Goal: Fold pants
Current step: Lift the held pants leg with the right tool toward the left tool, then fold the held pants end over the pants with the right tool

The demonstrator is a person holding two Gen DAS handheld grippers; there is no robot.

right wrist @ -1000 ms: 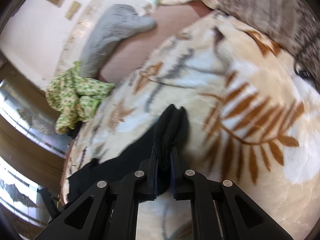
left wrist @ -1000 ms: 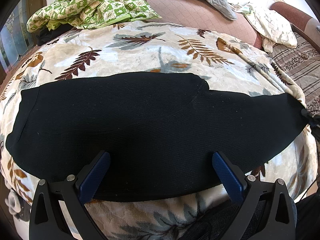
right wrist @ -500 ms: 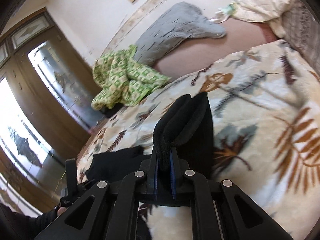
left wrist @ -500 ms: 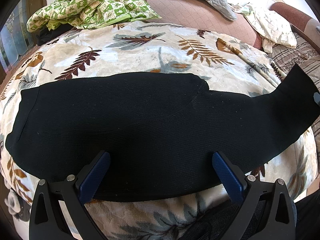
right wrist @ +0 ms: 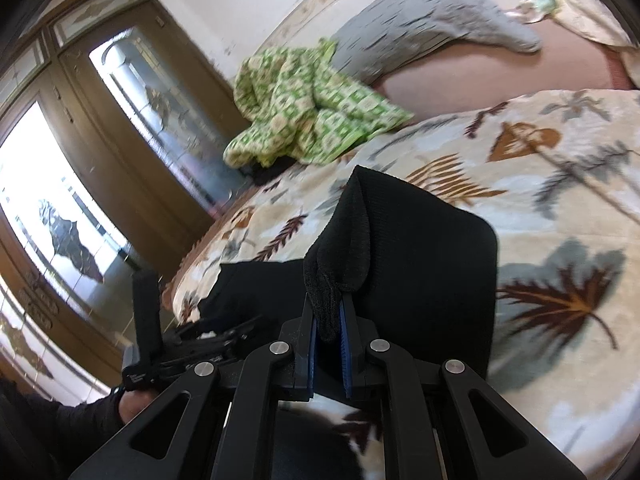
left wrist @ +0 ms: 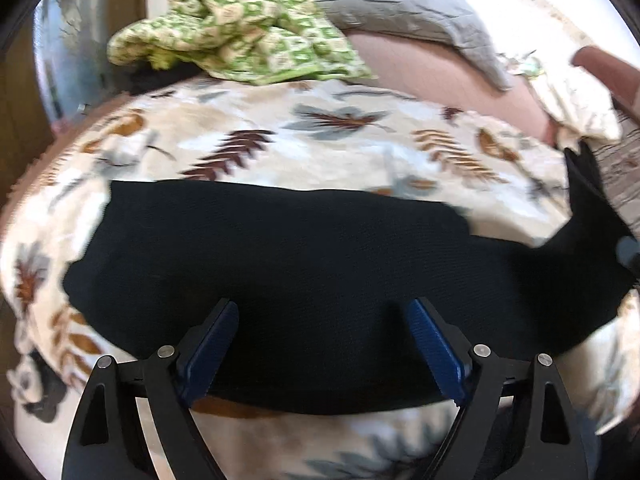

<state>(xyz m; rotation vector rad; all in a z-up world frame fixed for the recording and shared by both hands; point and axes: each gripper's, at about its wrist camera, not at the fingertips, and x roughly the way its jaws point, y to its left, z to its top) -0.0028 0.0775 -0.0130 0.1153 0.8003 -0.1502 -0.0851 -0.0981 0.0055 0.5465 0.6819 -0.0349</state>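
Note:
Black pants (left wrist: 304, 264) lie stretched left to right across a leaf-print blanket (left wrist: 360, 148). My left gripper (left wrist: 320, 340) is open and empty, its blue pads just above the near edge of the pants' middle. My right gripper (right wrist: 328, 332) is shut on the right end of the pants (right wrist: 420, 264) and holds it lifted off the blanket; that raised end shows at the right of the left wrist view (left wrist: 588, 208). The left gripper's body (right wrist: 148, 340) shows at the lower left of the right wrist view.
A green patterned cloth (left wrist: 240, 28) and a grey quilted cover (left wrist: 400, 12) lie at the back of the bed, with a pink sheet (left wrist: 432, 72) beyond the blanket. A cream cloth (left wrist: 576, 100) lies far right. Wooden glass-panelled doors (right wrist: 100, 140) stand beyond the bed's left side.
My right gripper has lifted the right end of the pants higher and carried it leftwards. My left gripper has shifted slightly to the left and stays open.

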